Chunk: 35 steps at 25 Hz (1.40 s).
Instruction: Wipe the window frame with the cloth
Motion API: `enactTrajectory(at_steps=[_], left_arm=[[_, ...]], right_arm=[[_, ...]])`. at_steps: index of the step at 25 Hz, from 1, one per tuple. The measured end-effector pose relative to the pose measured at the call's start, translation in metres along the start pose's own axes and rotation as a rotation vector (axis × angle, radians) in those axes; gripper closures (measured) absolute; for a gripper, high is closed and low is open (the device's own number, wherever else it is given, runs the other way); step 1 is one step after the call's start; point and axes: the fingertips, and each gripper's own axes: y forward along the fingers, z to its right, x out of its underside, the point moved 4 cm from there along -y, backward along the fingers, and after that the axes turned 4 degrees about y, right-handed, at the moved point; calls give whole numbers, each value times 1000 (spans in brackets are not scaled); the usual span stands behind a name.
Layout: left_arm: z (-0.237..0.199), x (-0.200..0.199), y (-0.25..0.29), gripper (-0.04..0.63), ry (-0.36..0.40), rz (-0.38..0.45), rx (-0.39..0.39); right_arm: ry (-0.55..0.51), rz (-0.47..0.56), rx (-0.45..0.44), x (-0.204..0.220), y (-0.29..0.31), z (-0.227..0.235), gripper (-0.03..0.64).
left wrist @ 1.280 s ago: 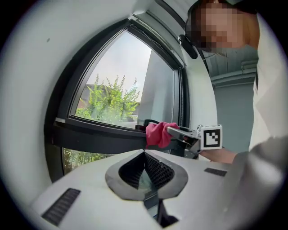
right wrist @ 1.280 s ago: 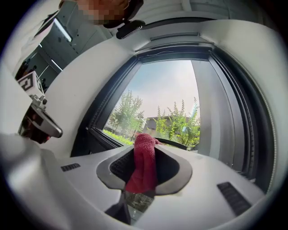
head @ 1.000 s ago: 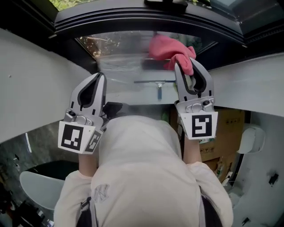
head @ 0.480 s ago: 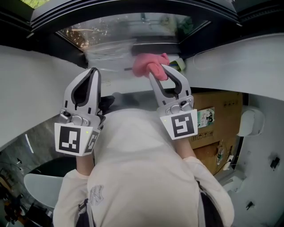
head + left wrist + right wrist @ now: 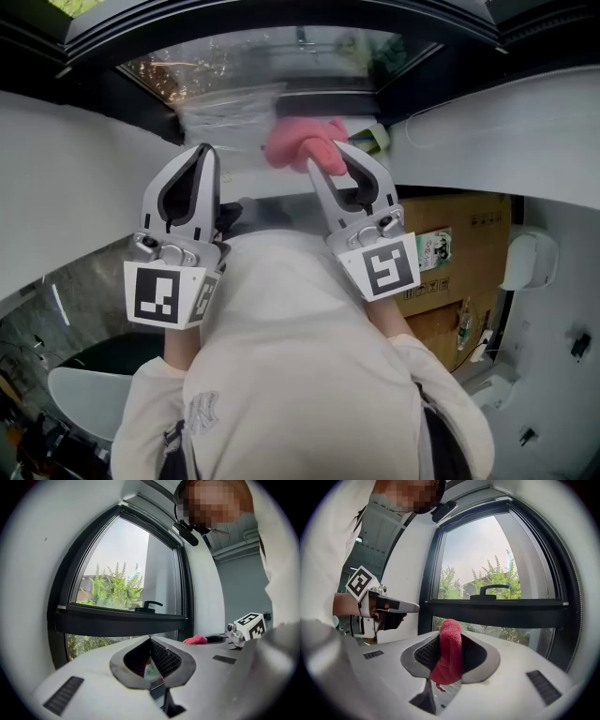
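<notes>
A pink cloth (image 5: 298, 141) is bunched at the tip of my right gripper (image 5: 325, 152), which is shut on it. In the right gripper view the cloth (image 5: 449, 653) stands up between the jaws, short of the dark window frame (image 5: 497, 612) and its handle (image 5: 493, 590). My left gripper (image 5: 204, 150) is beside it on the left, shut with nothing in it. In the left gripper view that gripper (image 5: 151, 640) faces the frame's black crossbar (image 5: 117, 620); the cloth (image 5: 196, 640) shows to its right. The arched black frame (image 5: 234, 21) runs across the top of the head view.
White wall reveals (image 5: 75, 178) flank the window on both sides. A cardboard box (image 5: 459, 262) stands on the floor at the right. A pale grey seat (image 5: 84, 394) is at the lower left. The person's body fills the middle of the head view.
The right gripper has drawn back from the glass with the cloth and shifted left, closer to the left gripper. The left gripper has hardly moved.
</notes>
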Motion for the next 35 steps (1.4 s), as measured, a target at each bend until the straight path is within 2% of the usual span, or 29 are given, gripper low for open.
enactTrajectory(at_steps=[22, 35], left_arm=[[14, -1, -9, 586, -18, -1, 16], [-27, 0, -24, 586, 0, -19, -143]], right_arm=[[-29, -18, -58, -1, -4, -10, 508], [-43, -40, -56, 0, -3, 2, 508]])
